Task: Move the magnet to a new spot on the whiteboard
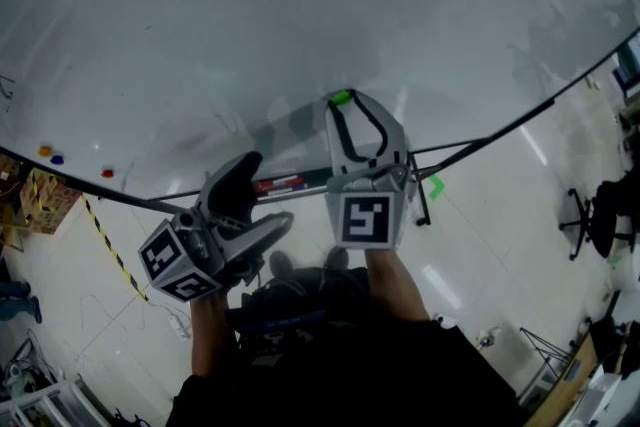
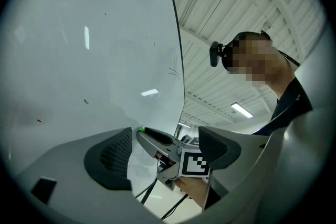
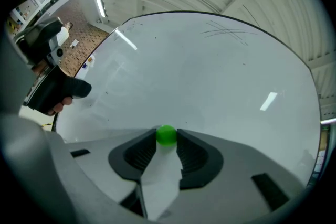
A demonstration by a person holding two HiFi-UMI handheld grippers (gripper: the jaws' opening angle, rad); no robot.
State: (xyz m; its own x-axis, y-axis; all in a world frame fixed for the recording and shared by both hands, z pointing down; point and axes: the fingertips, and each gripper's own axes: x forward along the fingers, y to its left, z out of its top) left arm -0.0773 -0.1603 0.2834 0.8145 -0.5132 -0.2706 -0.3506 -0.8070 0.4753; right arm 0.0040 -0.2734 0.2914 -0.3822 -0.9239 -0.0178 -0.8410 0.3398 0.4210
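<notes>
A small green magnet point(image 3: 167, 135) sits on the whiteboard point(image 3: 210, 76), pinched between the tips of my right gripper point(image 3: 167, 137), which is shut on it. In the head view the magnet point(image 1: 341, 97) shows at the tip of the right gripper point(image 1: 343, 102), low on the whiteboard point(image 1: 300, 5). My left gripper point(image 1: 265, 195) hangs below and to the left, off the board, open with nothing between its jaws. In the left gripper view, the right gripper point(image 2: 163, 141) and the green magnet point(image 2: 141, 129) appear beyond the open left gripper point(image 2: 164, 136).
Orange point(image 1: 45, 152), blue point(image 1: 57, 158) and red point(image 1: 107, 173) magnets cling to the board's lower left. Markers point(image 1: 280, 184) lie on the tray under the board. A cardboard box point(image 1: 40, 195) and an office chair point(image 1: 590, 215) stand on the floor.
</notes>
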